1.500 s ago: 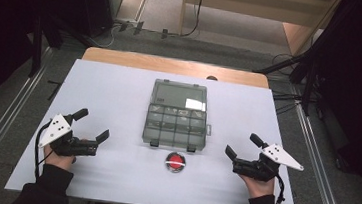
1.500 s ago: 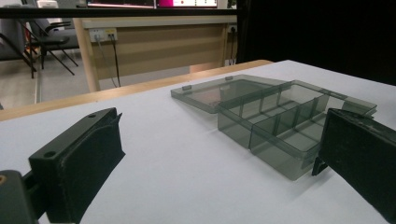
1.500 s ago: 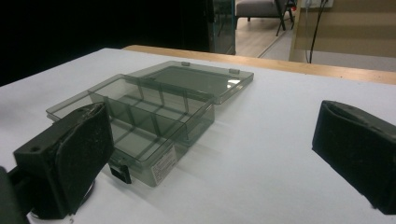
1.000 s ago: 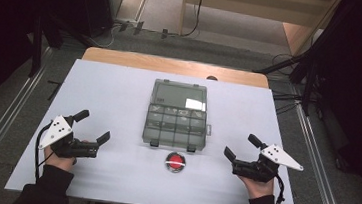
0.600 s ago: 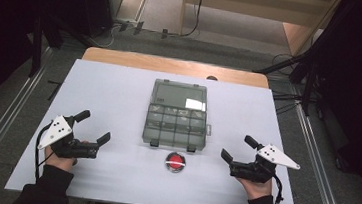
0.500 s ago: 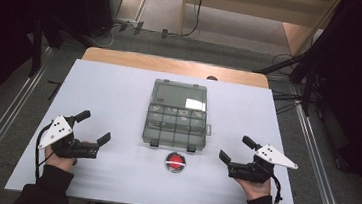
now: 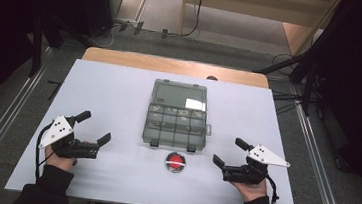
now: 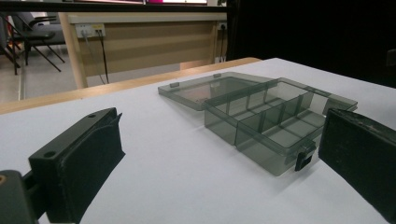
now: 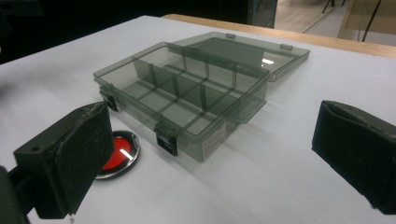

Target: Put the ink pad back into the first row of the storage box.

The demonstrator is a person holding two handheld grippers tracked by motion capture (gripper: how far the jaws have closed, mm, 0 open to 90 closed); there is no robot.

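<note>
Smoky grey see-through plastic makes up the box (image 7: 176,115) sitting at the middle of the white worktop (image 7: 120,88), its lid thrown back flat toward the far edge and its divided compartments open to the air; from the gripper views I can make out no contents in them. Two dark latches hang on the near wall of the box. Just in front of it, on the person's side, lies a small round red button (image 7: 175,162) with a shiny metal rim, close to the box but not touching it. The left gripper (image 7: 91,129) rests low over the worktop well off to the left of the box, held in the left hand (image 7: 63,155), its fingers spread wide with nothing between them. The right gripper (image 7: 230,152) sits on the other side, near the button and the box's right corner, held in the right hand (image 7: 250,186), its fingers likewise wide apart and empty.
</note>
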